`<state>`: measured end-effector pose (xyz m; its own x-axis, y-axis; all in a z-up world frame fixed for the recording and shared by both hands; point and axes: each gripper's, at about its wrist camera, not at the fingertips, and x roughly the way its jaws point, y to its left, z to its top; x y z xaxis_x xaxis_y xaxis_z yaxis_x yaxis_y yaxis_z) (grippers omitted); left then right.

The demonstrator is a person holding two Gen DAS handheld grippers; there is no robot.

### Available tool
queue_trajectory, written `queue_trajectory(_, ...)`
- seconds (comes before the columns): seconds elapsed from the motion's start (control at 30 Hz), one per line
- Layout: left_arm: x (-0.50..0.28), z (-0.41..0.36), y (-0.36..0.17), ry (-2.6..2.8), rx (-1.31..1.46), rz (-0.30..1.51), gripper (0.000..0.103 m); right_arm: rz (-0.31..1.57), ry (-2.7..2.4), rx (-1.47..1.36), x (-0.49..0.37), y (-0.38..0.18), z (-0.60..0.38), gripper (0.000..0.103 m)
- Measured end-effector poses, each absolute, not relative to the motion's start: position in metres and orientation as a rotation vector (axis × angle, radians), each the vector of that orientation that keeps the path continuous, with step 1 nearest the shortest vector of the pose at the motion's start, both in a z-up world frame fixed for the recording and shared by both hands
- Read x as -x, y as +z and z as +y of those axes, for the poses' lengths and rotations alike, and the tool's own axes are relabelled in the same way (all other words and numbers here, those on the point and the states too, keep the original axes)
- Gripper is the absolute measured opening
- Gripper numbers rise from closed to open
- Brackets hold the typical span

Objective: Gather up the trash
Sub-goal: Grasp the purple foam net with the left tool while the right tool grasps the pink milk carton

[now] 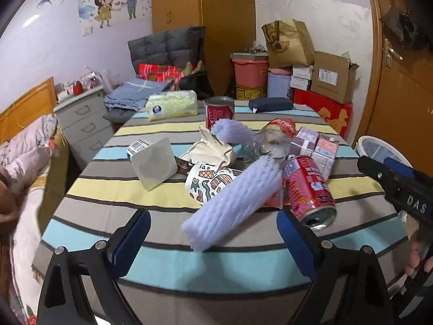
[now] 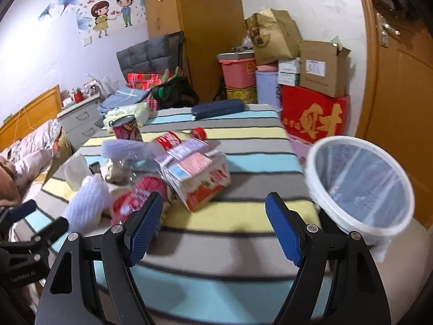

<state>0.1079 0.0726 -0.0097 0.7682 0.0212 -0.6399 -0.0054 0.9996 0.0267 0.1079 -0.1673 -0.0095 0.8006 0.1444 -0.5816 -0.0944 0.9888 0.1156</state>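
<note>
Here left hand-held gripper (image 1: 213, 239) spread, empty; foam sleeve (image 1: 232, 203) end between fingertips, untouched.

Both views are evenly and rather brightly lit by soft indoor light, seemingly from overhead. A glare streak is seen on the wall (image 1: 32, 21) at ten o'clock. Soft shadows are cast beneath the litter on the striped surface (image 1: 113, 189). Straight lines are bowed by fisheye distortion, and dark vignetting is left at the corners. The right wrist view is smeared by motion blur, most strongly on the white bin (image 2: 360, 187) at three o'clock.
</note>
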Motion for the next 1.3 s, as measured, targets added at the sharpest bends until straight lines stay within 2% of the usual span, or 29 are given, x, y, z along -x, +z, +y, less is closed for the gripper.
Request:
queue_trajectory(0.1, -0.121, 0.078, -0.016, -0.003, -0.027, 0.719, 0.092, 0.637, 0.13, -0.085, -0.117, -0.007, -0.163, 0.08)
queue_trajectory(0.17, -0.129, 0.082, -0.019, -0.033, -0.006, 0.738, 0.084, 0.649, 0.147, -0.076, -0.128, -0.007, -0.159, 0.08)
queue_trajectory(0.4, -0.151, 0.086, -0.032, -0.103, 0.032, 0.792, 0.075, 0.695, 0.214, -0.1, -0.156, -0.007, -0.167, 0.08)
queue_trajectory(0.47, -0.156, 0.086, -0.036, -0.134, 0.057, 0.813, 0.068, 0.728, 0.177, -0.114, -0.159, -0.012, -0.167, 0.08)
queue_trajectory(0.67, -0.163, 0.083, -0.041, -0.172, 0.077, 0.842, 0.062, 0.784, 0.174, -0.106, -0.159, -0.023, -0.16, 0.08)
queue_trajectory(0.9, -0.161, 0.074, -0.038, -0.229, 0.096, 0.846, 0.062, 0.782, 0.055, -0.039, -0.15, -0.013, -0.175, 0.08)
queue_trajectory(1.07, -0.165, 0.075, -0.038, -0.197, 0.099, 0.847, 0.062, 0.759, 0.124, -0.184, -0.155, -0.006, -0.182, 0.08)
queue_trajectory(1.3, -0.165, 0.081, -0.031, -0.162, 0.094, 0.835, 0.062, 0.872, 0.15, -0.212, -0.175, -0.026, -0.161, 0.08)
